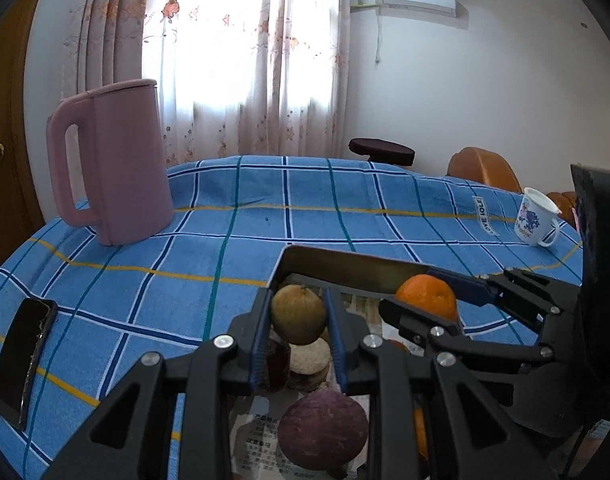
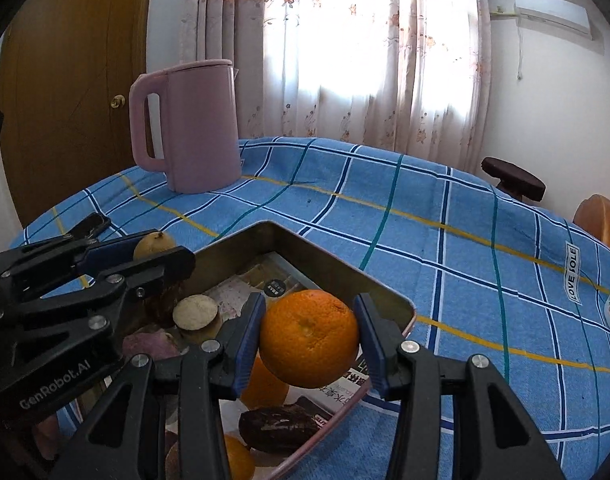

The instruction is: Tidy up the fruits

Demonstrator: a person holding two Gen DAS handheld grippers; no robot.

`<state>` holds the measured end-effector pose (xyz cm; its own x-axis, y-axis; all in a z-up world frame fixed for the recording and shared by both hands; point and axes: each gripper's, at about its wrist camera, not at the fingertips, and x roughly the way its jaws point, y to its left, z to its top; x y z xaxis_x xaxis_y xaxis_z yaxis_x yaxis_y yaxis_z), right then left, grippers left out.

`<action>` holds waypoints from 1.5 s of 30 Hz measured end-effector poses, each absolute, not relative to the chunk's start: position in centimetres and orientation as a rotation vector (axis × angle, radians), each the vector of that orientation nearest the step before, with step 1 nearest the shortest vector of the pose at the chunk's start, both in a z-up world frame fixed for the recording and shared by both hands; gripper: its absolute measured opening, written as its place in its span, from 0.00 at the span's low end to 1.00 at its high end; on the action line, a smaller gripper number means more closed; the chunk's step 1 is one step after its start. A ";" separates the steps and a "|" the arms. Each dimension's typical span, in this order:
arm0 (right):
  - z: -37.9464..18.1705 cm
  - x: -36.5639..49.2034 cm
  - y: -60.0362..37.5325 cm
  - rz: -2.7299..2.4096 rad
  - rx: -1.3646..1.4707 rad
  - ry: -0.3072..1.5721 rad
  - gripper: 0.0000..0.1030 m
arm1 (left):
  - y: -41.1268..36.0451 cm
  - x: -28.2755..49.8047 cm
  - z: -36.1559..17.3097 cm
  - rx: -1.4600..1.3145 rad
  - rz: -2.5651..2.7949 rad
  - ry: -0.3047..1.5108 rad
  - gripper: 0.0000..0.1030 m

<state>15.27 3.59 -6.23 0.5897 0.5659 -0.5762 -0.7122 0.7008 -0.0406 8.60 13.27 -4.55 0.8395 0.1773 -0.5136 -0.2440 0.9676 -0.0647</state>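
L gripper [image 1: 299, 316]: clamped on yellow-green fruit [image 1: 298, 314], held over far end of tray [image 1: 345, 261]
R gripper [image 2: 309, 340]: gripping orange [image 2: 309, 339], above tray's near-right part
Tray: on blue checked cloth [image 1: 225, 216], holds purple fruit [image 1: 323, 430] + other pcs
Kettle [image 1: 113, 160]: far left, pink

A yellow-green fruit [image 1: 298, 314], roundish with a small stem nub on top and perhaps a pear, sits clamped between two blue pads above the metal tray [image 2: 337, 276]. An orange [image 2: 309, 338], dimpled and bright, is pinched the same way over the tray's near right side, clear of the floor. The tray is rectangular with raised walls, lined with printed paper, resting on the checked cloth. Inside lie a second orange [image 2: 265, 386], a dark purple round fruit [image 1: 323, 428], a pale beige disc-shaped piece [image 2: 195, 312], and a dark brown oblong piece [image 2: 281, 426] near the front wall.
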 end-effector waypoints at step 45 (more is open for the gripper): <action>0.7 9.0 -4.4 0.570 -0.269 0.329 0.75 | 11.1 2.9 -0.7 -0.095 0.284 0.351 1.00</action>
